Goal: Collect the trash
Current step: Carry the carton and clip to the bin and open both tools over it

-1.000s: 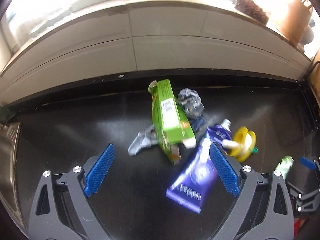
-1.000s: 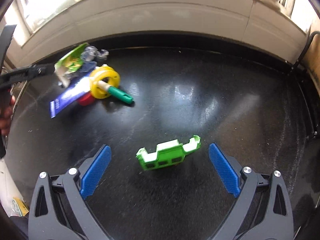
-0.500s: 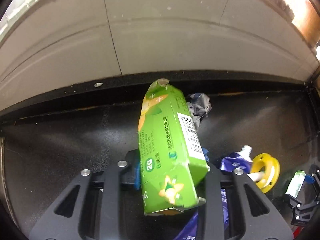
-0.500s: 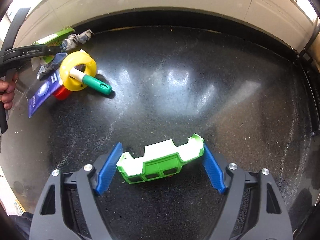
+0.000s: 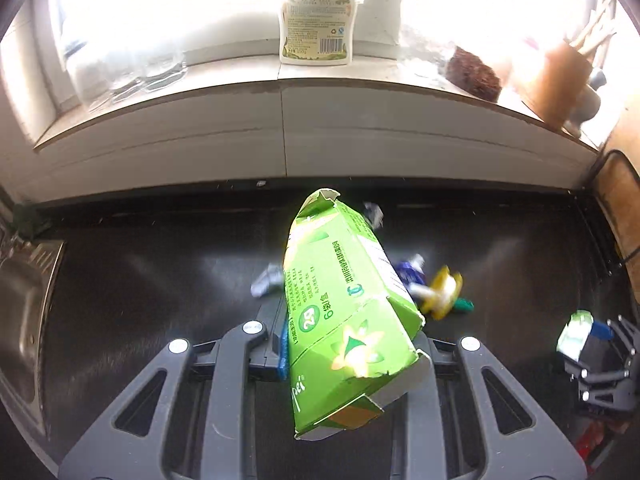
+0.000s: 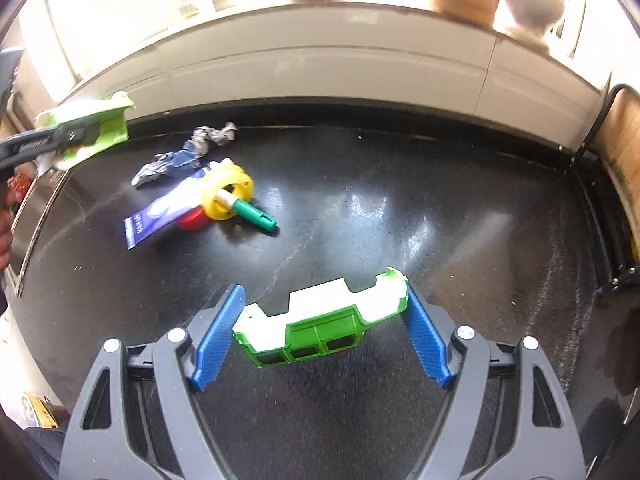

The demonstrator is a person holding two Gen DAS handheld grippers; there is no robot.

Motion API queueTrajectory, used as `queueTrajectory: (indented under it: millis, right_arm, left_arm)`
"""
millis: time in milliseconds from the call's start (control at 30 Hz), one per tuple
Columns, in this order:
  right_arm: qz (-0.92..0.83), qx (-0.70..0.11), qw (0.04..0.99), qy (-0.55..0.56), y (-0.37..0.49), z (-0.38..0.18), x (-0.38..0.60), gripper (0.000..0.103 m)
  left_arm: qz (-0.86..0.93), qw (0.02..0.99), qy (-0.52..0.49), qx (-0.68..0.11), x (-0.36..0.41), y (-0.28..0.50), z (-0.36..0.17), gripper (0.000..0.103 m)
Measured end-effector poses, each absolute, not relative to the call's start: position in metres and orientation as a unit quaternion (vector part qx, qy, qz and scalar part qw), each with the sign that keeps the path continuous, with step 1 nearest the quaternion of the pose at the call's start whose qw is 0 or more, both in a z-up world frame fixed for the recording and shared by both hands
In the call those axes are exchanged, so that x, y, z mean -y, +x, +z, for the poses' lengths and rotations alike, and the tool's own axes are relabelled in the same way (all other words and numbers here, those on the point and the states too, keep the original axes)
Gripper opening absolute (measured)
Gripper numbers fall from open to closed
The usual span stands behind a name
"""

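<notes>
1. the green carton hides most of the left claw; its right pad is out of sight.
2. the carton sits clamped in that claw at the frame's centre, above the black surface.
3. its long axis runs up the frame, torn end topmost.
4. the right claw grips a green-and-white plastic piece, pads on its ends, long axis crosswise, right end higher.

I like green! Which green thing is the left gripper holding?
The green carton, pinched in the left gripper. The green toy sits in the right gripper.
</notes>
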State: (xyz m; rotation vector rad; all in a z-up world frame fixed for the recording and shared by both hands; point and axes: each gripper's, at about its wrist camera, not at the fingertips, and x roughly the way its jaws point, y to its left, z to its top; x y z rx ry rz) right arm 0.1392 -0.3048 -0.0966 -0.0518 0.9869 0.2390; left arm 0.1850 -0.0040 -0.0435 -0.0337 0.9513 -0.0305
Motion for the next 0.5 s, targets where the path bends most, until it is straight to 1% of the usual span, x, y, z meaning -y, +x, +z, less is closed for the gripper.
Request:
queueTrajectory:
  millis: [200, 500]
  right_arm:
    - [0.136, -0.453, 0.880, -0.038, 0.112, -0.078, 0.309, 0.076]
    - [0.156, -0.427, 0.889, -0.060, 0.087, -0.052, 0.283, 0.076]
  left_arm:
    - [-0.003, 0.886, -0.014, -0.464, 0.023, 0.120, -0.051, 0.024]
    - [0.002, 0.891, -0.016, -0.455, 0.021, 0.072, -0.050, 0.024]
